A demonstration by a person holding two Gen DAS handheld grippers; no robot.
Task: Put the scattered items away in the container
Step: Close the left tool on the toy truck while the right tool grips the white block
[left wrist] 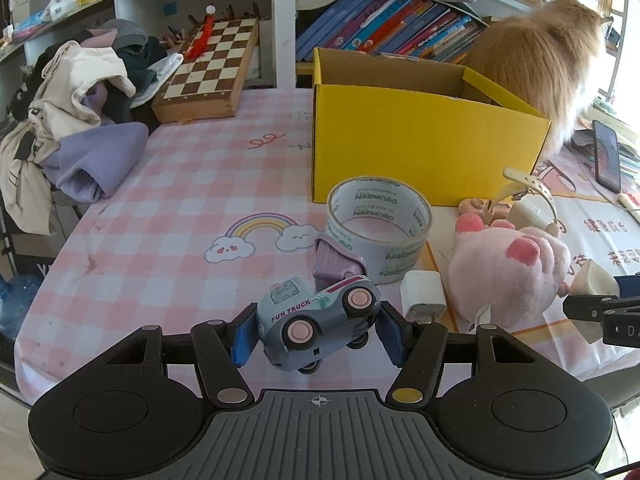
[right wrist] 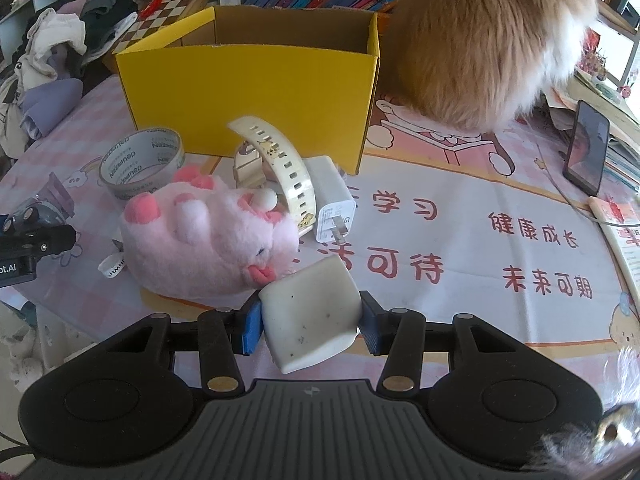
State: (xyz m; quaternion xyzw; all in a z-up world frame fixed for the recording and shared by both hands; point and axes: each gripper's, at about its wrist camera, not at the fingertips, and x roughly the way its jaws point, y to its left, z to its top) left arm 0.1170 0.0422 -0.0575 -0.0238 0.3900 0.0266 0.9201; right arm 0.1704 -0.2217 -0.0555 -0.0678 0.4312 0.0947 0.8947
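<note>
Right now my left gripper point(left wrist: 316, 330) is clamped on the grey toy truck point(left wrist: 318, 322), low in the centre of the left wrist view, its blue pads against the truck's ends. My right gripper point(right wrist: 310, 322) squeezes a smudged white block point(right wrist: 310, 318) at bottom centre of the right wrist view. Just above the block lies the pink plush pig point(right wrist: 208, 236) on its side, its snout touching the block. Beyond the pig, a cream watch point(right wrist: 276, 168) leans by a white charger point(right wrist: 334, 204), with the tape roll point(right wrist: 140, 164) to the left. Further up stands the open yellow box point(right wrist: 256, 96) on the checked tablecloth point(right wrist: 460, 208). At the upper right a fluffy orange cat point(right wrist: 492, 36) sits just beside the box.
</note>
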